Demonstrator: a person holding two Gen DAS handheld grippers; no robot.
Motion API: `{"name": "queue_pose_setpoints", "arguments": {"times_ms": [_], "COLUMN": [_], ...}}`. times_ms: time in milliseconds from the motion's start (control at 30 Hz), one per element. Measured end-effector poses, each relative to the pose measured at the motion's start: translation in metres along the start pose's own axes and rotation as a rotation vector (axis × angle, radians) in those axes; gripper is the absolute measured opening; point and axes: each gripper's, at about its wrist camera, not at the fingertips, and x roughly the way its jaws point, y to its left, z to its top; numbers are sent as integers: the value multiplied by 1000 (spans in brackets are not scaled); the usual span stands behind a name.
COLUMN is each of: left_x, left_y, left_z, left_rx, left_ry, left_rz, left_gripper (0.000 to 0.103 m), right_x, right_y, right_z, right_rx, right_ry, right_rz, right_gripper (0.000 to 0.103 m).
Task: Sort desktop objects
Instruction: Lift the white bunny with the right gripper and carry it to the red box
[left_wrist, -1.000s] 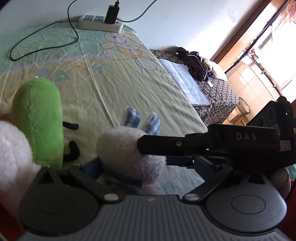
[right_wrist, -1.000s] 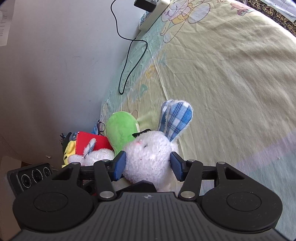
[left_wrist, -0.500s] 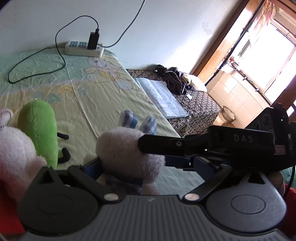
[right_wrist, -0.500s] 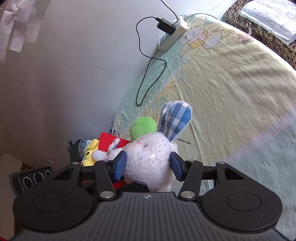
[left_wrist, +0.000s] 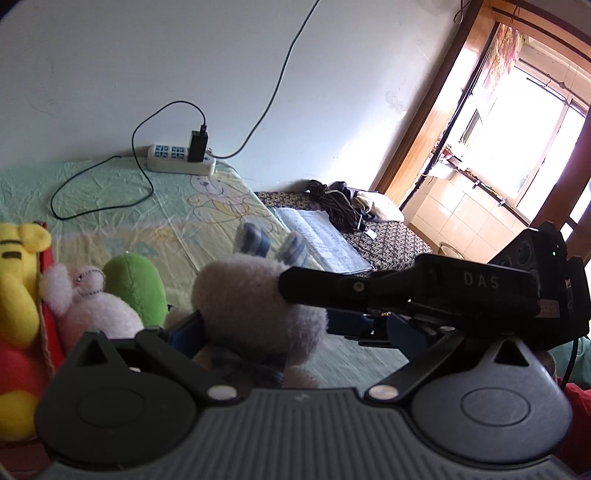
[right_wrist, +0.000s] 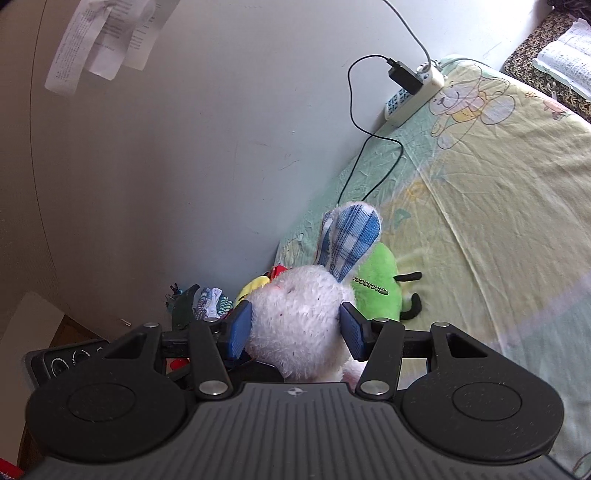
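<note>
The right gripper (right_wrist: 295, 328) clamps a white plush rabbit (right_wrist: 299, 314) (blue-checked ears) by the head; the left gripper (left_wrist: 291, 328), jaws apart, flanks its body above the green plush (left_wrist: 135, 288).

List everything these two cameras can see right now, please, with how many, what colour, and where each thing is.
white plush rabbit with blue checked ears: 1, white, between the right gripper's pads
green plush toy: 1, green, on the sheet behind the rabbit
pink plush toy: 1, beside the green toy
yellow plush toy: 1, far left
white power strip: 1, by the wall
open book: 1, on the patterned cloth
right gripper: black, blue pads
left gripper: black, blue pads
</note>
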Motion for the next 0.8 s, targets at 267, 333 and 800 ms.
{"name": "queue_pose_setpoints", "arguments": {"times_ms": [267, 333, 800], "left_x": [-67, -84, -161], "left_y": [33, 43, 123], "left_z": [5, 6, 0], "left_rx": [16, 20, -32], "left_ry": [-77, -101, -190], "left_rz": [-9, -6, 83], "left_gripper": [100, 100, 100], "right_x": [27, 35, 120], "right_y": [56, 70, 140], "right_z": [-23, -28, -57], "right_rx": [-79, -93, -189], "right_ry": [-47, -56, -3], "right_rz": [35, 50, 129], "right_gripper": [55, 55, 55]}}
